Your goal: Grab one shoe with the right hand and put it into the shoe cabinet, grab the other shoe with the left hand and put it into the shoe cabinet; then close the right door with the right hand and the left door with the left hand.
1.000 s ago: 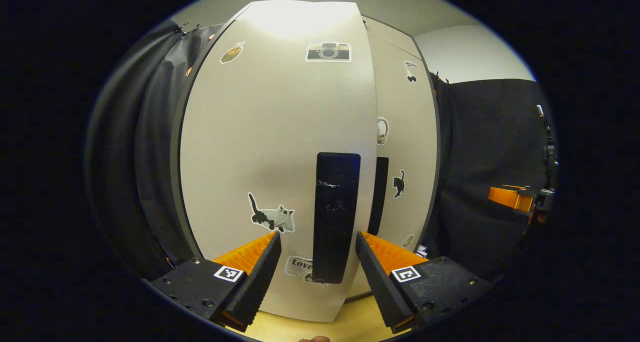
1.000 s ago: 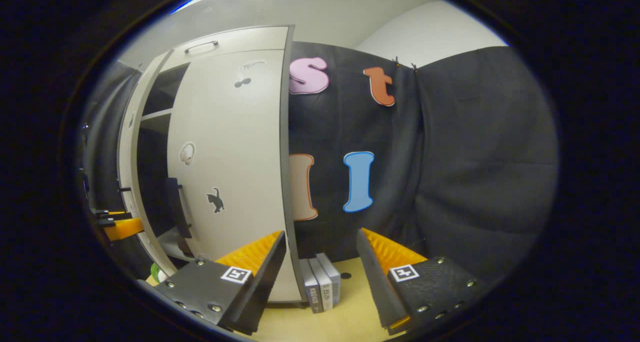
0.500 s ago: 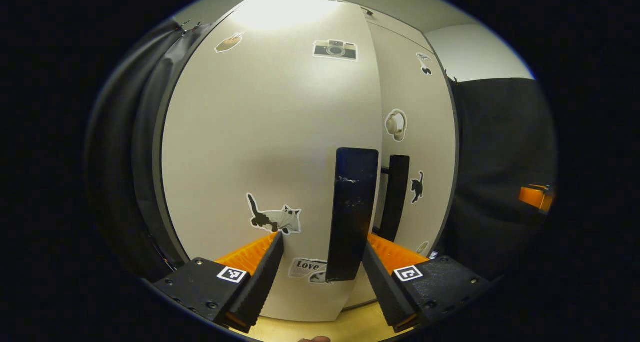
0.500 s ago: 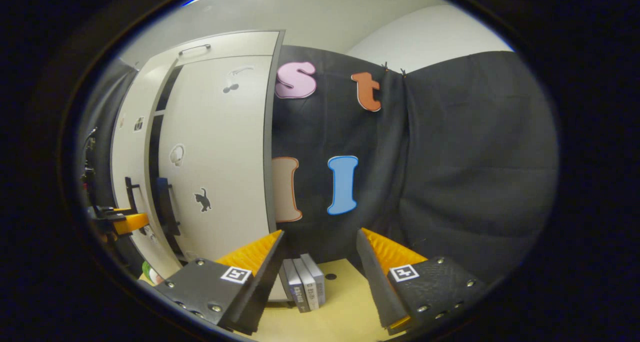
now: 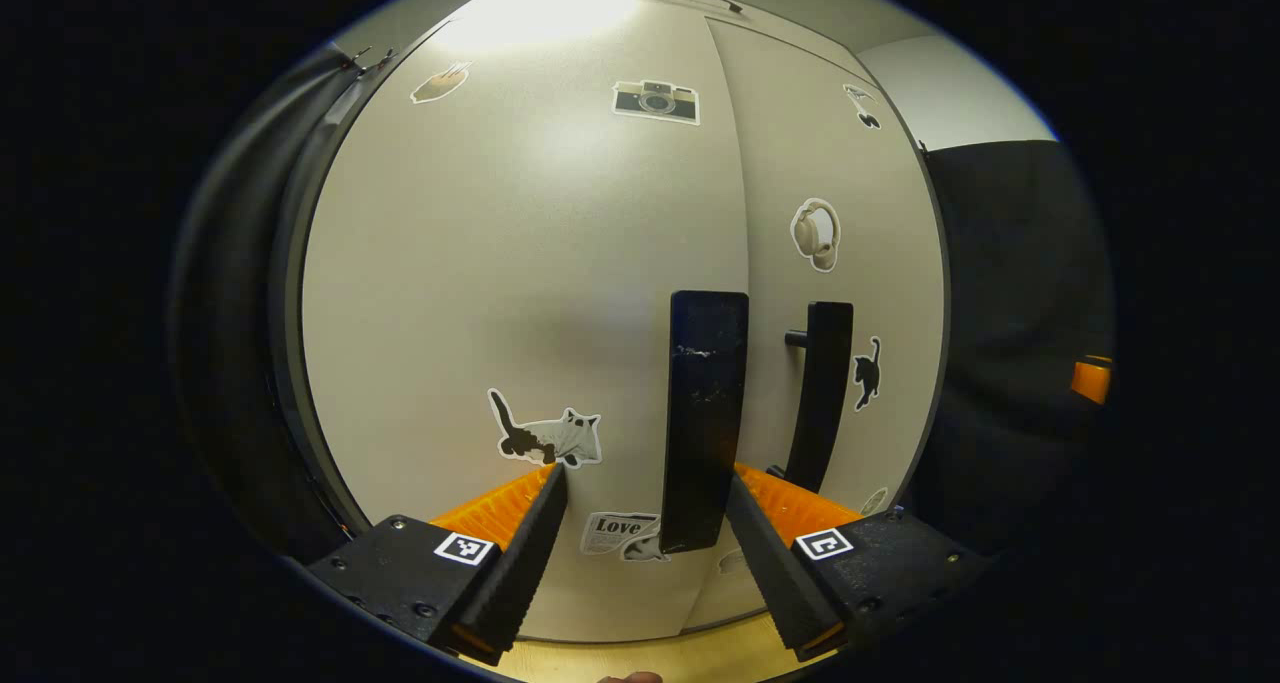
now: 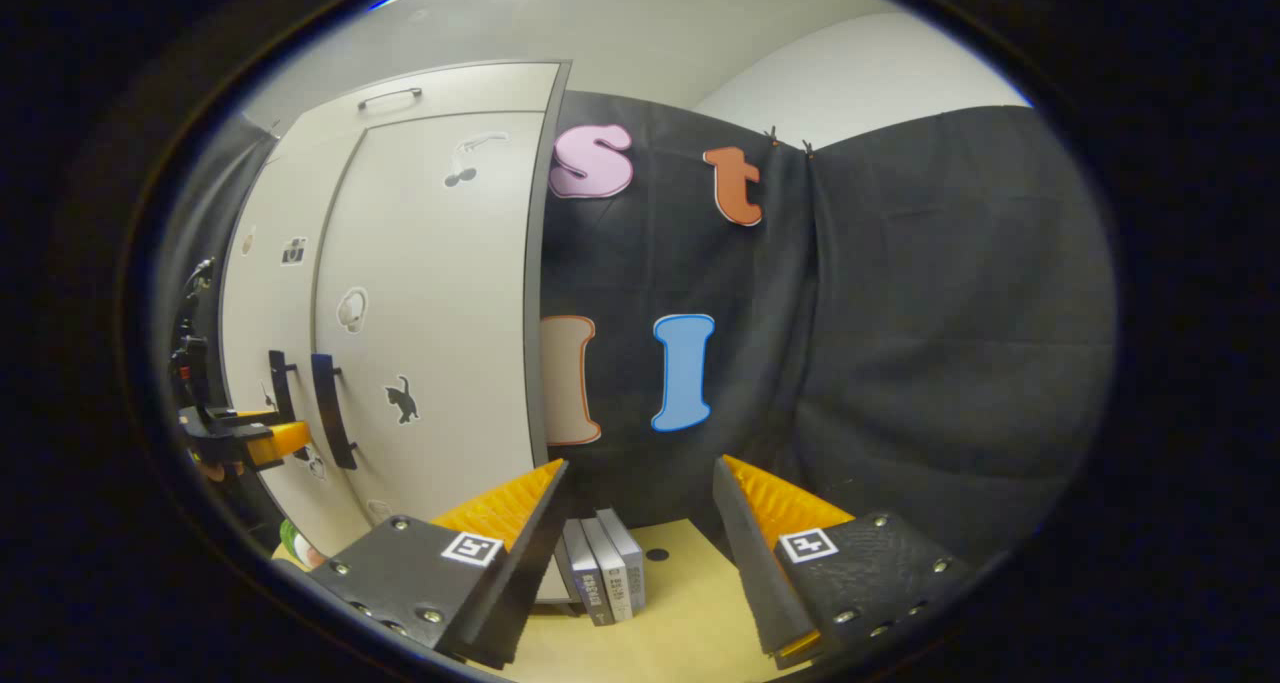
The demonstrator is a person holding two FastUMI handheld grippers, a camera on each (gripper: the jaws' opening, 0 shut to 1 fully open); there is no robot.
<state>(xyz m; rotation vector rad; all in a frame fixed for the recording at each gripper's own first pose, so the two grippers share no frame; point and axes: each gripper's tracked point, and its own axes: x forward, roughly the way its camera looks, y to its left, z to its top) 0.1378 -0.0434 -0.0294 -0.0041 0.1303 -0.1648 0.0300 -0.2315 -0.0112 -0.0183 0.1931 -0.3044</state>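
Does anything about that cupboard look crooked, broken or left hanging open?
Nothing stands out. Both doors of the shoe cabinet look flush, and the two black handles stand upright side by side. The left tongs are open around the left handle; its white scuffs are the sole blemish.

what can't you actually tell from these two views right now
- Shoes: behind the closed beige left door and right door in the left gripper view, so whether they are inside cannot be checked.
- Left gripper: whether its finger touches the black bar handle is unclear; the handle overlaps it.
- Small green object, right gripper view: cut off by the right gripper's body.
- Grey books: spine text too small.
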